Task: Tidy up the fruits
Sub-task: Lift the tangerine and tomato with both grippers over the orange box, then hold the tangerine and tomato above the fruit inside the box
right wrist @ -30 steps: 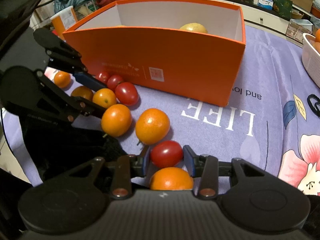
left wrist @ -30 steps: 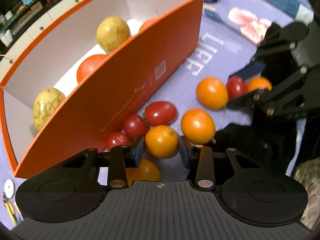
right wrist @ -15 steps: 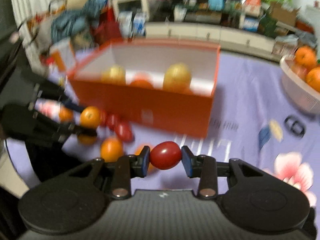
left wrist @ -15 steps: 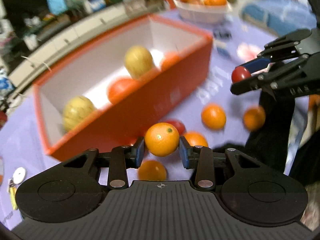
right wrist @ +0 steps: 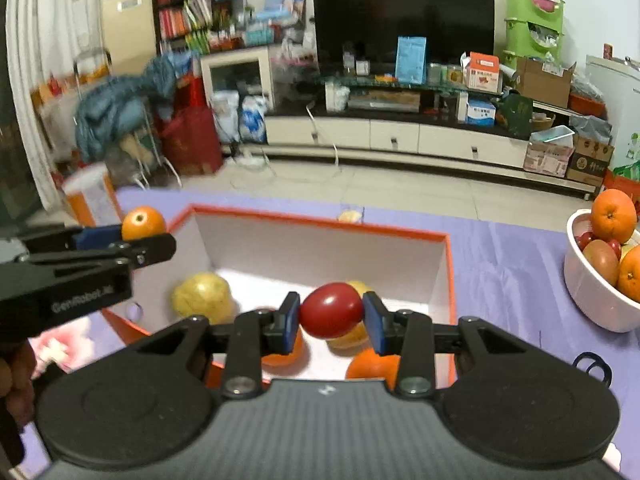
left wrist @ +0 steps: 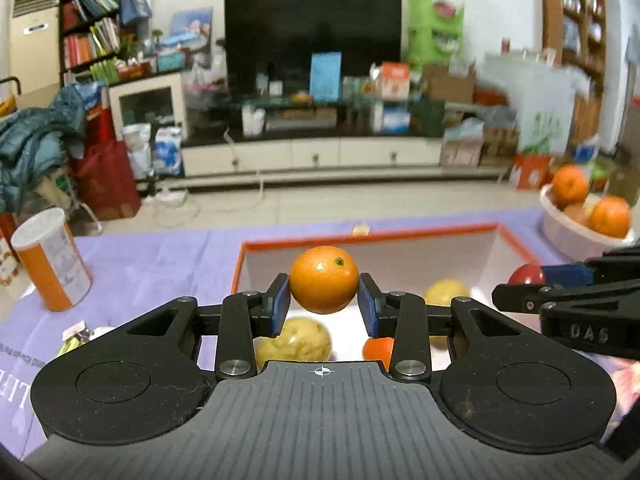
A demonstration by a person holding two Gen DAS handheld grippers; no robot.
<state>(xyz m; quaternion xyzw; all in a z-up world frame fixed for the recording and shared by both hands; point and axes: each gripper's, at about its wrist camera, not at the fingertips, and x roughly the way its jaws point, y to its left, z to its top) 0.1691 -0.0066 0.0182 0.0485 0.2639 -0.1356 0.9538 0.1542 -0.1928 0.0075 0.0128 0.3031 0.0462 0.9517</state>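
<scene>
Sideways, tomato (right wrist: 331, 310) pinched by right hand-held gripper (right wrist: 331, 314); left pinches orange (left wrist: 323, 279), stem-dimple probably up.

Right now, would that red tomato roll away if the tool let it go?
Probably. The red tomato looks round and glossy, so it would likely drop into the orange box and roll. Its thin-looking skin may bruise under the right tool.

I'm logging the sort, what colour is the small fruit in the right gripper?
Glossy red: a small oval tomato held by the right gripper, clearest in the right wrist view.
</scene>
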